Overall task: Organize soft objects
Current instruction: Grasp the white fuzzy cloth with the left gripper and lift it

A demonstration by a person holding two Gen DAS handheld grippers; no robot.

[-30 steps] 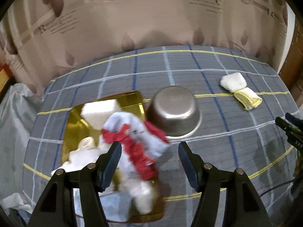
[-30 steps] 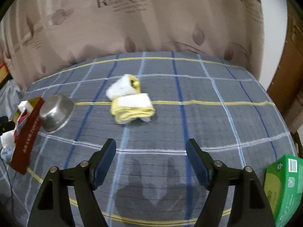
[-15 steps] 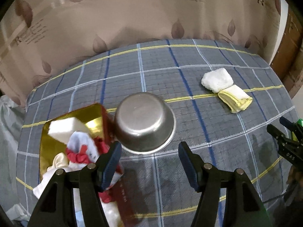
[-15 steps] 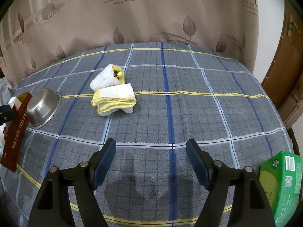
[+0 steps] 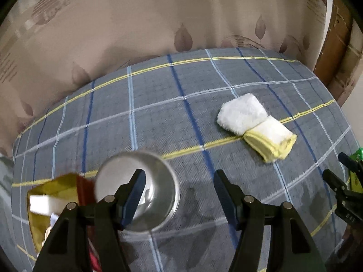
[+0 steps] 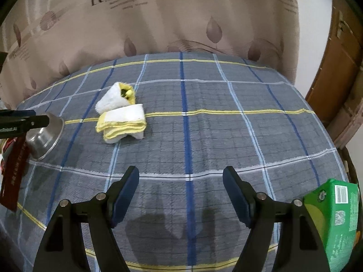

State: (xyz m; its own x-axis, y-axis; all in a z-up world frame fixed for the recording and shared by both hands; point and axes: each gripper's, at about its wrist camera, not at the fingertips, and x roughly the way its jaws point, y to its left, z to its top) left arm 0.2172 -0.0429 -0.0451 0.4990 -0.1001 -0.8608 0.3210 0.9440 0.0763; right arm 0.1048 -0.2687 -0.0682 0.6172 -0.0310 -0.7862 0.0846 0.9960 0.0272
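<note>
A rolled white towel (image 5: 242, 114) and a folded white-and-yellow cloth (image 5: 271, 140) lie side by side on the plaid table; they also show in the right wrist view, the towel (image 6: 113, 98) and the cloth (image 6: 123, 122). My left gripper (image 5: 178, 197) is open and empty, above the table just right of an upturned steel bowl (image 5: 156, 195). A gold box (image 5: 45, 195) with soft items sits at lower left. My right gripper (image 6: 181, 193) is open and empty, well short of the cloths.
The steel bowl (image 6: 45, 133) and a red box lid (image 6: 14, 176) show at the left of the right wrist view. A green pack (image 6: 338, 222) lies at the table's right edge. A curtain hangs behind the table; a wooden door (image 6: 335, 68) stands right.
My left gripper has swung right and forward, away from the gold box and past the bowl, toward the two cloths. My right gripper has moved only slightly. Both stay open.
</note>
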